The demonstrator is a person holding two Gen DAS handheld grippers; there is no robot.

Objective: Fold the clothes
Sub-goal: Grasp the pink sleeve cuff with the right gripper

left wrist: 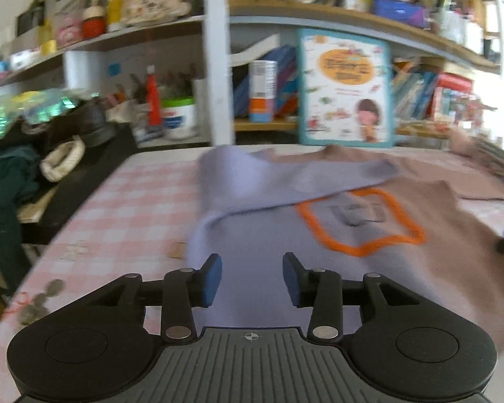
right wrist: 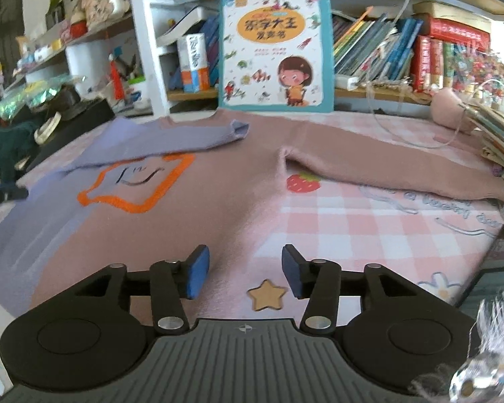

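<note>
two low wrist views, sweater (left wrist: 369,268) shared, left blurry

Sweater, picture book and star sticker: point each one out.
sweater (right wrist: 191,221), right wrist view, pink body below the orange print
picture book (right wrist: 272,50), right wrist view, middle of its cover
star sticker (right wrist: 267,295), right wrist view, centre of the star

We see a sweater (right wrist: 218,181) spread flat on the surface (right wrist: 386,228), one sleeve (right wrist: 171,137) folded across its chest, the other sleeve (right wrist: 386,168) stretched out right. Behind it a book (right wrist: 275,50) stands against the shelf (right wrist: 369,92). A star (right wrist: 267,294) lies just right of the hem, near our right claw (right wrist: 242,270). Left claw (left wrist: 252,278) hangs over the sweater's left part.
</note>
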